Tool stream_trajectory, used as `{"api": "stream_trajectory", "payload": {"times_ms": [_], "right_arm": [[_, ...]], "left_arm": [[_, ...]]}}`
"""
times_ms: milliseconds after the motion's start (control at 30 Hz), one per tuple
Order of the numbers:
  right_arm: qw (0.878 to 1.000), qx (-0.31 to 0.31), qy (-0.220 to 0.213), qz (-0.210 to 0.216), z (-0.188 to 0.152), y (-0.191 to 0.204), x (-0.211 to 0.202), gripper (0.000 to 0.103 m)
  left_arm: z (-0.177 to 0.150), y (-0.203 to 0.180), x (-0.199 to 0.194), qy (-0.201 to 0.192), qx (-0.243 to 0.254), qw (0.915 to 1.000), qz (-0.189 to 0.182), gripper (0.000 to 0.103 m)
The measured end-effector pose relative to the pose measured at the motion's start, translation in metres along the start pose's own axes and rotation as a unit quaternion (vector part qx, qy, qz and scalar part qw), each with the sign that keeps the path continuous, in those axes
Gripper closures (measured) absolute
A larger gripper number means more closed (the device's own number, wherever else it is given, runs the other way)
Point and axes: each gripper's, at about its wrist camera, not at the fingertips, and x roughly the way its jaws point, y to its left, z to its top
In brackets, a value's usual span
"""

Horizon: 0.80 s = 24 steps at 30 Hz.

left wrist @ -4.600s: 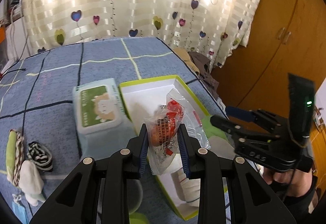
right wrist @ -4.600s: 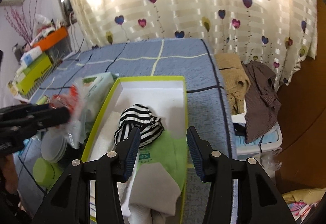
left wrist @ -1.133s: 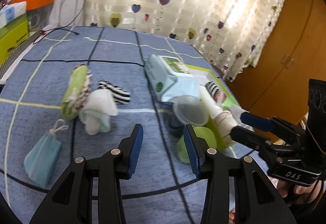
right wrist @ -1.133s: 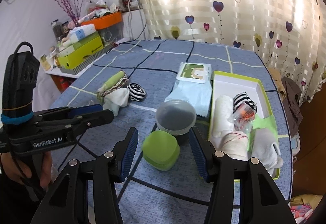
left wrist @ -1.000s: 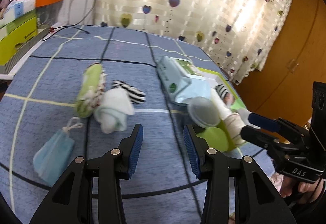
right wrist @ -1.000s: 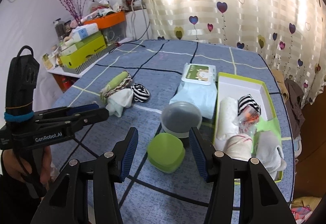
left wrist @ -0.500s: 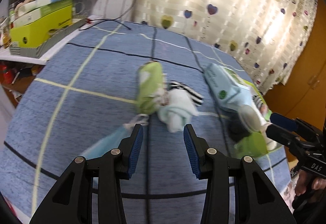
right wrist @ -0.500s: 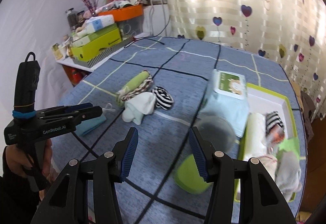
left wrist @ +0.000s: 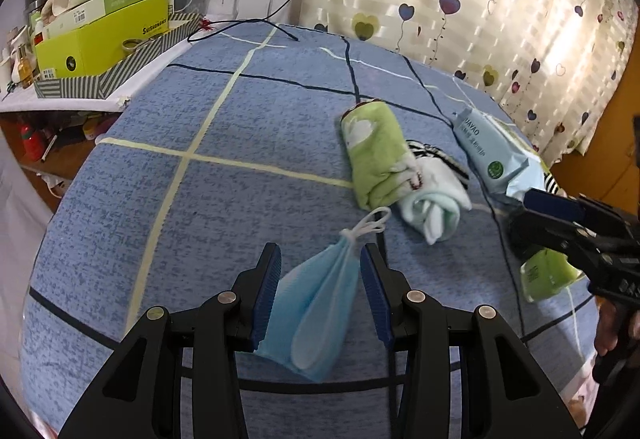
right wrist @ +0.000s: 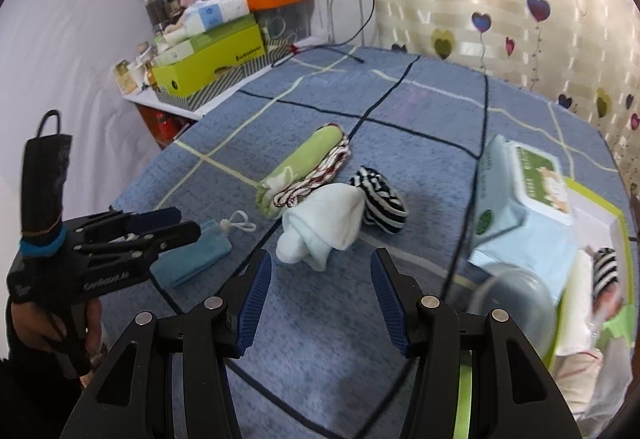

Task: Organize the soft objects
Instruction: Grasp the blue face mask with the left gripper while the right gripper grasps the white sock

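A folded blue face mask [left wrist: 316,307] lies on the blue checked table [left wrist: 208,207]. My left gripper [left wrist: 320,271] hangs open above it, its pads either side of the mask without touching. Beyond the mask lie a rolled green towel [left wrist: 376,155], a pale mint rolled cloth [left wrist: 434,203] and a striped sock [left wrist: 436,153]. In the right wrist view my right gripper [right wrist: 320,287] stands open and empty, just short of the mint cloth [right wrist: 320,223], with the green towel [right wrist: 308,163], the striped sock [right wrist: 380,199] and the mask [right wrist: 192,259] around it. My left gripper [right wrist: 160,227] shows at the left there.
A wet-wipes pack [right wrist: 516,191] lies at the right, beside the green-rimmed white box [right wrist: 600,207] with soft items in it. A clear round lid [right wrist: 516,299] and a green container [left wrist: 548,275] stand near the box. Stacked boxes [left wrist: 104,27] crowd a side shelf at the left.
Both grippers have swung left, away from the box and over the loose cloths. The left one has come down over the blue mask, which now lies between its open fingers.
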Motion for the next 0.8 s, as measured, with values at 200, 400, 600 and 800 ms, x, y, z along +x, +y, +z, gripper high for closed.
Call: {"api": "stream_trajectory", "payload": {"times_ms": [200,400,600,800], "right_arm": [[0.999,0.024,0.026,0.008,0.009,-0.002,0.035,0.052],[0.998,0.045,0.041,0.01,0.015,-0.006,0.057,0.052],[0.997,0.057,0.047,0.004,0.021,-0.006,0.073,0.052],[0.998,0.054,0.042,0.0,0.022,-0.005,0.078,0.067]], "left_arm": [[-0.004,0.003,0.006,0.013,0.018,0.9997,-0.013,0.06],[-0.008,0.003,0.014,0.031,0.032,0.9989,-0.017,0.06],[-0.012,0.006,0.018,0.043,0.037,0.9982,-0.019,0.06],[-0.019,0.002,0.016,0.038,0.033,0.9986,-0.017,0.06]]}}
